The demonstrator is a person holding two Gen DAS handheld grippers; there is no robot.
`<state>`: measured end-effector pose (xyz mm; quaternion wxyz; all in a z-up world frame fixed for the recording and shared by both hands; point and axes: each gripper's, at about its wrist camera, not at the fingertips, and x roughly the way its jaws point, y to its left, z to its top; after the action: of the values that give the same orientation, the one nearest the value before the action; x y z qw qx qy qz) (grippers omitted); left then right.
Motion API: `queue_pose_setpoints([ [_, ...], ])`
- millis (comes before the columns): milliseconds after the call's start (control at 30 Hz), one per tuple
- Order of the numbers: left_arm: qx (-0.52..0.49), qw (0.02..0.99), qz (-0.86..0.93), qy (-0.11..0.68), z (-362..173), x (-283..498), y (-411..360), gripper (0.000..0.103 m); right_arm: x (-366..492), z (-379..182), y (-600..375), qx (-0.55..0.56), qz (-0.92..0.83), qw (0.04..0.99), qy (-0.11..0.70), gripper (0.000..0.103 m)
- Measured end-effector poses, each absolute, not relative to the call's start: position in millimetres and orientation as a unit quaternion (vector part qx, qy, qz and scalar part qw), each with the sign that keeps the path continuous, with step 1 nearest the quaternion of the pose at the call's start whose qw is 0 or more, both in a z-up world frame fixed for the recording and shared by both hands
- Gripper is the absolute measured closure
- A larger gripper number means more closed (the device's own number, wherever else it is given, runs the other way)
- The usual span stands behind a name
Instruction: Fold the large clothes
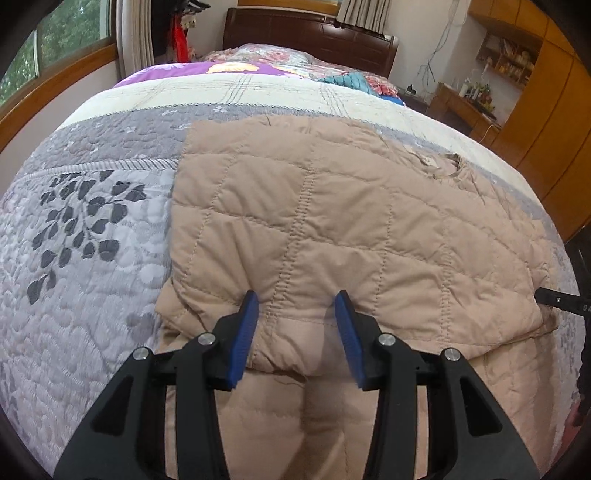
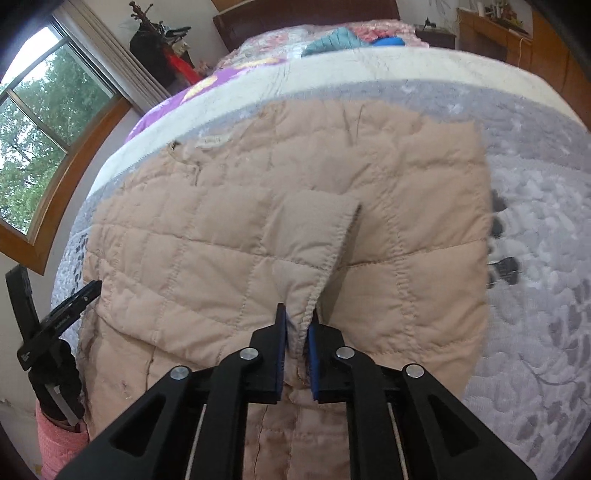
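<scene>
A beige quilted jacket lies partly folded on the bed, its collar at the far right in the left wrist view. My left gripper is open, its blue pads either side of the folded near edge, holding nothing. In the right wrist view the jacket fills the middle. My right gripper is shut on the jacket's sleeve cuff, which is lifted over the body. The left gripper shows at the jacket's left edge in the right wrist view. The right gripper's tip shows at the right edge of the left wrist view.
The bed has a grey and white quilted cover with dark leaf prints. Colourful bedding and a dark wood headboard lie at the far end. A window is on one side, wooden cabinets on the other.
</scene>
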<state>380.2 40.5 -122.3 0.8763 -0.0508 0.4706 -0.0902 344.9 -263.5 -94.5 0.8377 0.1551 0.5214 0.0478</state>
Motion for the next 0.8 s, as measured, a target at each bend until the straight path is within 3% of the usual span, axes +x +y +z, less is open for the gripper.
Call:
queue_pose_setpoints([
  [233,-0.034,0.893,-0.128,0.43,-80.4,351.7,18.1,0.059,323.6,-45.1,-248.3,0.131,0.066,0.871,0.469,0.089],
  [633,-0.016,0.873,-0.124,0.471,-128.7,369.7,-4.5,0.057,351.3,-113.2,-238.5,0.129,0.051,0.838,0.528,0.092],
  [800,-0.012,0.872,-0.12,0.474,-125.3,368.6,-3.0,0.057,347.1,-110.7,-239.7,0.135,0.057,0.84,0.522,0.089],
])
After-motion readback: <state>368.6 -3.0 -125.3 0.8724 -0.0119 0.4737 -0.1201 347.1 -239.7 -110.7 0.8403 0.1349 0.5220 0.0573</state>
